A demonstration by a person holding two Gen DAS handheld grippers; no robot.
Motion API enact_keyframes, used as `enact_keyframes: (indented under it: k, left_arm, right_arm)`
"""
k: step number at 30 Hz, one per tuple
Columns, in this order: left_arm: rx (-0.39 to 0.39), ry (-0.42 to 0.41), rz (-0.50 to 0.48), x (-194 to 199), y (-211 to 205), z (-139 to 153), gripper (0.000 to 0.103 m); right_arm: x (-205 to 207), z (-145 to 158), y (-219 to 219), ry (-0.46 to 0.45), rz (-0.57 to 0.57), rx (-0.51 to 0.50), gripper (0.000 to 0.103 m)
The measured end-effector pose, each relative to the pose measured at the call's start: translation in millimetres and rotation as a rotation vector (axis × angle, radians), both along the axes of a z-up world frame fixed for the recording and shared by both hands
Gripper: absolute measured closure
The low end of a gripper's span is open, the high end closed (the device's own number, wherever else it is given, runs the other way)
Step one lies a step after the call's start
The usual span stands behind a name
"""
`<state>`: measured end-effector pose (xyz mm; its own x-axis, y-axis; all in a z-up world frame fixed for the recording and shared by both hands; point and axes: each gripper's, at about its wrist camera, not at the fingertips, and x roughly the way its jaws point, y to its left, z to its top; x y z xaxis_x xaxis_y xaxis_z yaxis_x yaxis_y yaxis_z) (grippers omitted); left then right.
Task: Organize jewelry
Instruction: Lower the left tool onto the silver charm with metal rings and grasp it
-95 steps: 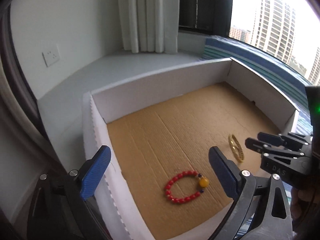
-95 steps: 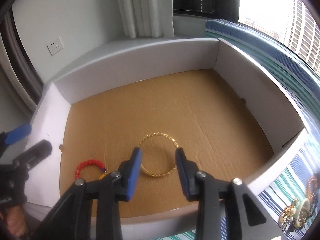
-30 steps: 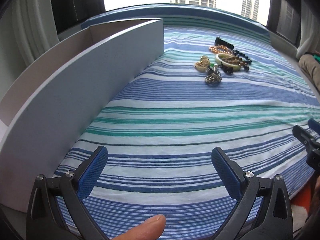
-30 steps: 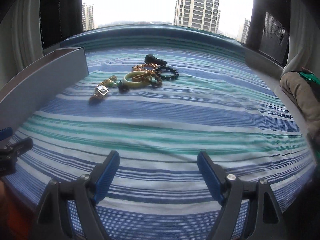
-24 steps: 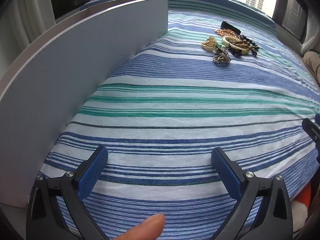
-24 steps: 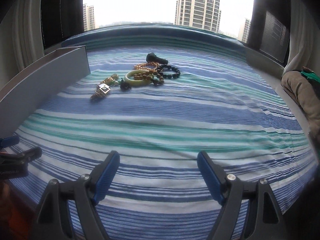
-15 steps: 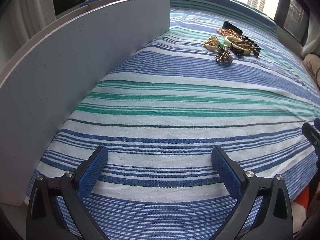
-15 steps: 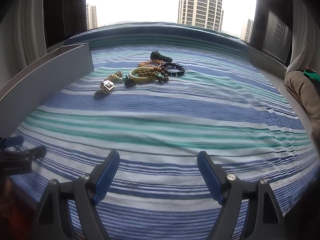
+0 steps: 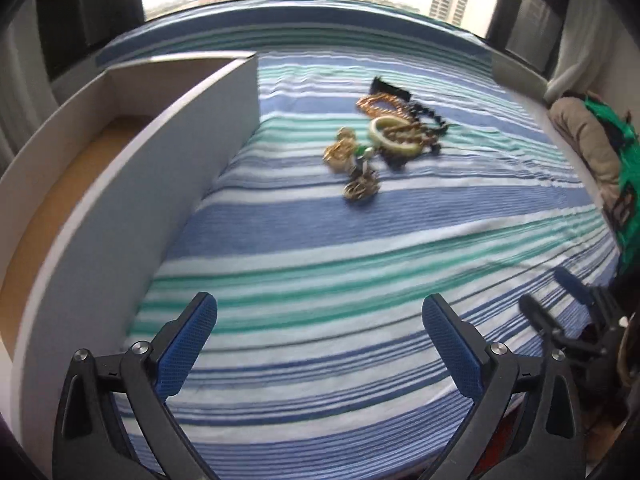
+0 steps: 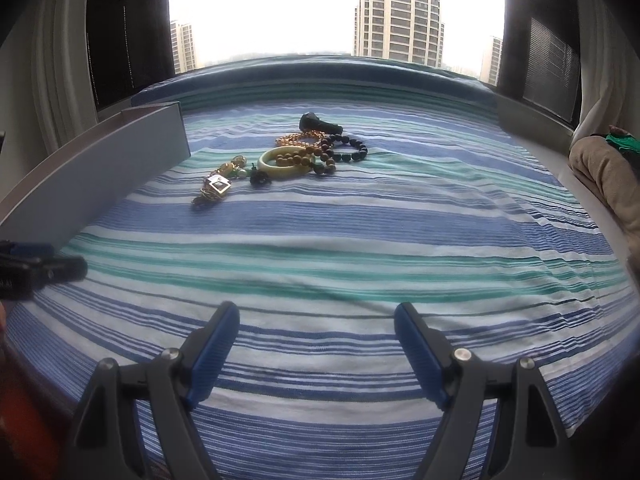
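A pile of jewelry (image 9: pixel 384 140) lies on the striped cloth: a pale jade bangle (image 10: pixel 284 164), brown and dark bead bracelets (image 10: pixel 344 148), gold chains (image 9: pixel 340 152) and a square pendant (image 10: pixel 218 186). My left gripper (image 9: pixel 318 344) is open and empty, low over the cloth, well short of the pile. My right gripper (image 10: pixel 316 348) is open and empty, also well short of the pile. The white box (image 9: pixel 132 200) with a cardboard floor stands to the left of the pile.
The blue, green and white striped cloth (image 10: pixel 360 248) covers the surface. A beige and green bundle (image 9: pixel 592 152) lies at the right edge. Windows and curtains stand behind. The right gripper shows in the left wrist view (image 9: pixel 560 312) at lower right.
Both grippers left the box, where a red bead bracelet and a gold bangle lay, and turned toward the jewelry pile. In the last half second the left gripper lifted and swung right.
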<state>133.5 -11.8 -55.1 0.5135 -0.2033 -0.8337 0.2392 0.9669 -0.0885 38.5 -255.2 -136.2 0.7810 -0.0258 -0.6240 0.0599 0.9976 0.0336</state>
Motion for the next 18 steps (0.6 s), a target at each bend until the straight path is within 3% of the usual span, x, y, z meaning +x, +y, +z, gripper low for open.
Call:
enact_keyframes:
  k: [3, 7, 9, 13, 14, 15, 16, 17, 18]
  left_arm:
    - [-0.007, 0.009, -0.092, 38.1, -33.8, 5.6, 0.001]
    - [0.021, 0.003, -0.059, 87.1, -64.0, -25.4, 0.004]
    - [0.050, 0.015, -0.027, 104.9, -72.1, -43.9, 0.018]
    - [0.070, 0.042, 0.003, 122.6, -79.4, -68.8, 0.028]
    - [0.081, 0.011, 0.007, 121.2, -80.4, -68.0, 0.035]
    - [0.077, 0.001, -0.001, 120.7, -80.4, -67.4, 0.053]
    - [0.069, -0.009, -0.007, 120.1, -79.8, -65.9, 0.065]
    - [0.068, -0.012, -0.008, 119.7, -78.3, -64.6, 0.072]
    - [0.058, -0.009, -0.010, 119.8, -75.2, -64.1, 0.072]
  right_arm:
    - [-0.6, 0.0, -2.9, -0.003, -0.001, 0.015, 0.022]
    - [-6.2, 3.1, -5.3, -0.017, -0.007, 0.021, 0.022]
    - [-10.6, 4.7, -6.5, -0.027, -0.010, 0.014, 0.022]
    - [-15.2, 3.0, -10.3, -0.026, -0.017, 0.013, 0.022]
    - [-14.9, 1.5, -11.5, -0.021, -0.020, 0.016, 0.022]
    - [-14.1, 0.1, -13.2, -0.016, -0.023, 0.019, 0.022]
    - [-12.8, -0.9, -14.7, -0.011, -0.026, 0.024, 0.022]
    - [-11.4, -1.7, -15.9, -0.008, -0.029, 0.029, 0.022]
    - [-10.1, -2.1, -16.6, -0.005, -0.031, 0.033, 0.022]
